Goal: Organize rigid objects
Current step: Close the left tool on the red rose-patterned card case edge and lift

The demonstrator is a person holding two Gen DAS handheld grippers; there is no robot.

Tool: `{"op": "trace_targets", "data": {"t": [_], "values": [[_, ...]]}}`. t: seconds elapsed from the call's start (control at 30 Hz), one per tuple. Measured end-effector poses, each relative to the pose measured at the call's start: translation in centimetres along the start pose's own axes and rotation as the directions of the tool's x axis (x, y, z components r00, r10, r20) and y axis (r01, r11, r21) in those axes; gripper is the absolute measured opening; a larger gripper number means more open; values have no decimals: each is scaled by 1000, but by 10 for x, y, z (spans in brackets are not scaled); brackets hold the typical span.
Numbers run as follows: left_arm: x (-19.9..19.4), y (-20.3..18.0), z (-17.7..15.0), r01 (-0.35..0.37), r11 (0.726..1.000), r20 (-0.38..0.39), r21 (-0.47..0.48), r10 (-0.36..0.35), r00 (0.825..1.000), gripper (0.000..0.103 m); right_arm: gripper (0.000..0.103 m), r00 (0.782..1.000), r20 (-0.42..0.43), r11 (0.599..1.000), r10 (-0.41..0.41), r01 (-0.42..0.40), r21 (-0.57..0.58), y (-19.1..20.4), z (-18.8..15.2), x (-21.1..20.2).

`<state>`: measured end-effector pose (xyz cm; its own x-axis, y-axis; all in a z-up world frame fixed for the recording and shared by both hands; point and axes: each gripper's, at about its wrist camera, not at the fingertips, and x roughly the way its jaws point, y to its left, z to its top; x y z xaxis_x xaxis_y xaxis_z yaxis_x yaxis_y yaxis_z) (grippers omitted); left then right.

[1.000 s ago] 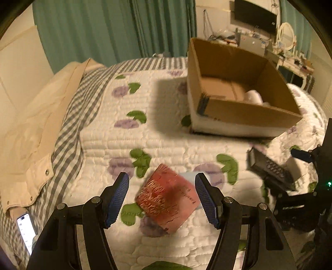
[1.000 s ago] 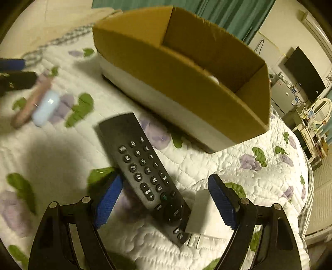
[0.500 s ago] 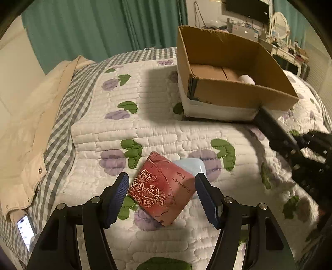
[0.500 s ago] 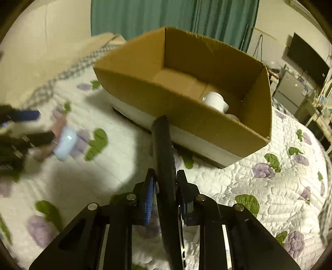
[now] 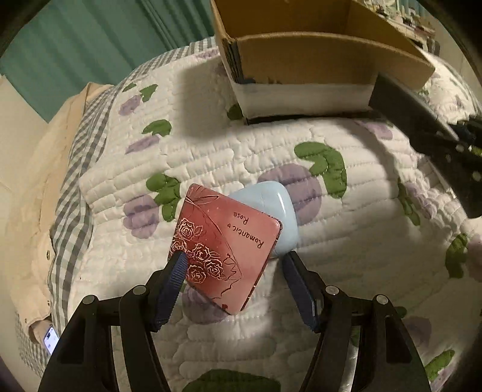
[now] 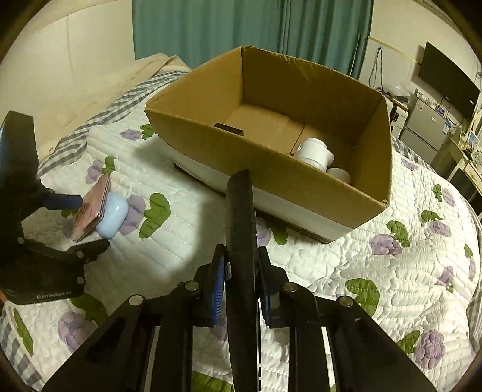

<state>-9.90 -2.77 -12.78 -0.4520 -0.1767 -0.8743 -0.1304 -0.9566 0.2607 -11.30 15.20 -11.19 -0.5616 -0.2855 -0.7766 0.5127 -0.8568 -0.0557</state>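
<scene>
My left gripper [image 5: 233, 268] is open, its fingers on either side of a red rose-print tin [image 5: 224, 247] that leans on a pale blue case [image 5: 272, 208] on the quilt. My right gripper [image 6: 241, 268] is shut on a black remote [image 6: 241, 229], held edge-up above the quilt and pointing at the cardboard box [image 6: 192, 126]. The remote [image 5: 421, 132] and right gripper also show at the right of the left wrist view. The box [image 5: 301, 51] holds white cups [image 6: 313, 152] and a dark item [image 6: 229, 129].
A floral quilt [image 6: 361, 271] covers the bed. A cream jacket [image 5: 33, 193] and a phone [image 5: 51, 343] lie at the left edge. Green curtains [image 6: 211, 27] hang behind. A TV [image 6: 449, 78] and a fridge [image 6: 424, 126] stand far right.
My right gripper closed on the remote, lifted it off the quilt and carried it toward the box. My left gripper moved down and forward around the red tin.
</scene>
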Motion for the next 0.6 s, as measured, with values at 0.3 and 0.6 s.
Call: {"op": "trace_targets", "data": {"t": [0.3,0.6], "values": [[-39,19,-1,-2,998,142,-60,10,990,14,19,999,36,1000,3,-2,-6,4,3,-21],[-103,56,3,88,973,317,-213,-17,948,9,19,994,112,1000,11,-12,13,-1,15,-62]]}}
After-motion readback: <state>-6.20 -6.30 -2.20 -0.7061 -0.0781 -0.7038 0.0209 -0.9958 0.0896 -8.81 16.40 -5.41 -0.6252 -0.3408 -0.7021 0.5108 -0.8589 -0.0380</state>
